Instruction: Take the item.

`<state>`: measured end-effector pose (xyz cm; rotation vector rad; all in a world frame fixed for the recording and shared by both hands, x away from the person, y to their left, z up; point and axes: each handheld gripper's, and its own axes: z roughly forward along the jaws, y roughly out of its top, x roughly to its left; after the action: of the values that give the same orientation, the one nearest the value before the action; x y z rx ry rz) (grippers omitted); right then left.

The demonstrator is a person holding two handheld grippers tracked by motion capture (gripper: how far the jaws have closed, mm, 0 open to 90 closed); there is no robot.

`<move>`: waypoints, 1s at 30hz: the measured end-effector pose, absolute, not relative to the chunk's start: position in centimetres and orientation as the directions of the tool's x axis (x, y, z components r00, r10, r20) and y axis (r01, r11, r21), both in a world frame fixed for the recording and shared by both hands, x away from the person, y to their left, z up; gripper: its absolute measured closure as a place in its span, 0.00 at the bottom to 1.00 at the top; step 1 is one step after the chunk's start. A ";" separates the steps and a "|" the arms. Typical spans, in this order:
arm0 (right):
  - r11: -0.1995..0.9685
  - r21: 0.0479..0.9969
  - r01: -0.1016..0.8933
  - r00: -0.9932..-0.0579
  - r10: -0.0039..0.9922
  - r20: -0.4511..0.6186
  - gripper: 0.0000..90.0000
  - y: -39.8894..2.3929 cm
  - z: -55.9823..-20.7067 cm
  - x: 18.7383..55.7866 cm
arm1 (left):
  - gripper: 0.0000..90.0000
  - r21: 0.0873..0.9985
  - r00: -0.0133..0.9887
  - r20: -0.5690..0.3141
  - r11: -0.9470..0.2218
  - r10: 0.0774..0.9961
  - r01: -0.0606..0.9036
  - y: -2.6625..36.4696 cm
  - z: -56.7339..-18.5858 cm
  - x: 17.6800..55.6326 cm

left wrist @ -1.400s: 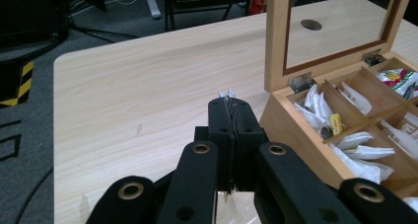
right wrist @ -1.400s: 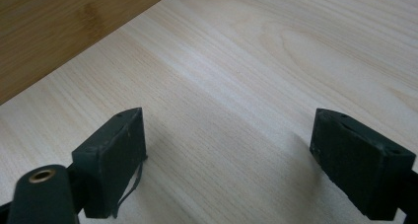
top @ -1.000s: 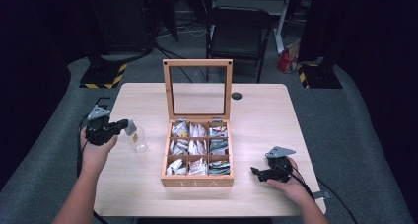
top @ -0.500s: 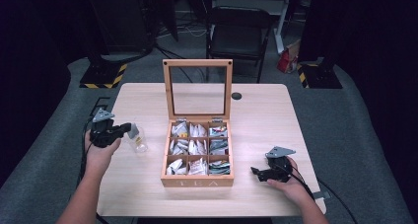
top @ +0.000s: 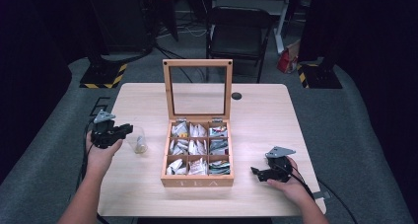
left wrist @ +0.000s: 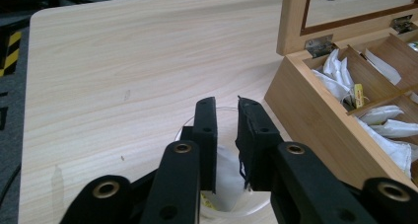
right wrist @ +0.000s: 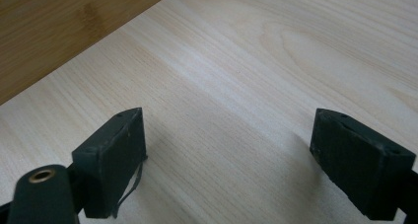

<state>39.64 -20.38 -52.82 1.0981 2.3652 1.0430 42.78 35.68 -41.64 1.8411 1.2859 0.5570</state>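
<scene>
The left gripper [top: 123, 130] is held by the person's left hand [top: 101, 152] above a clear glass cup [top: 136, 140] that stands on the wooden surface [top: 148, 98] left of the tea box [top: 198, 152]. In the left gripper view, the left gripper [left wrist: 226, 135] is seen from behind with its two black fingers [left wrist: 205, 135] parted by a narrow gap; the jaws have just been opening. Directly below and between the fingers the glass cup [left wrist: 224, 194] is seen, its rim curving around both fingers, and a white tea bag with a yellow tag lies inside it. Whether the fingers touch the tea bag or the rim cannot be told; nothing is seen pressed between the pads. A thin dark thread hangs from the inner edge of the right-hand finger. To the right of the fingers, near but apart, the tea box [left wrist: 315, 100] is found with its glass lid raised upright and its compartments filled with white tea bags.

The right gripper [top: 260, 173] is held low at the right of the tea box, well apart from the cup. In the right gripper view its fingers [right wrist: 116, 160] are spread wide over the bare surface [right wrist: 236, 86], with nothing between them; the wooden wall of the box [right wrist: 59, 26] lies ahead of the fingers, at the upper left.
</scene>
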 end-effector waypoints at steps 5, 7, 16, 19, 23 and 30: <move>0.437 0.734 0.520 -0.649 0.761 0.007 0.15 -20.4 -52.8 39.6 | 0.71 0.809 0.372 -0.101 -0.141 0.923 0.571 35.8 -41.6 42.8; 0.434 0.737 0.519 -0.647 0.762 0.006 0.15 -20.4 -52.8 39.6 | 0.63 0.810 0.370 -0.105 -0.136 0.923 0.570 35.8 -41.5 42.8; 0.434 0.737 0.519 -0.647 0.763 0.006 0.15 -20.4 -52.8 39.6 | 0.49 0.817 0.394 -0.117 -0.137 0.912 0.560 35.4 -40.5 42.3; 0.436 0.735 0.520 -0.649 0.760 0.008 0.15 -20.4 -52.8 39.6 | 0.48 0.821 0.413 -0.122 -0.142 0.902 0.554 35.2 -40.4 42.0; 0.434 0.737 0.519 -0.647 0.763 0.007 0.15 -20.4 -52.8 39.6 | 0.47 0.825 0.429 -0.111 -0.158 0.897 0.543 35.0 -40.3 41.0; 0.436 0.734 0.520 -0.649 0.761 0.008 0.15 -20.4 -52.8 39.6 | 0.43 0.837 0.429 -0.122 -0.139 0.895 0.530 35.2 -40.9 39.6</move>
<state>39.64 -20.39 -52.81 1.0976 2.3692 1.0417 39.56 35.15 -40.94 1.8050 1.2238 0.5233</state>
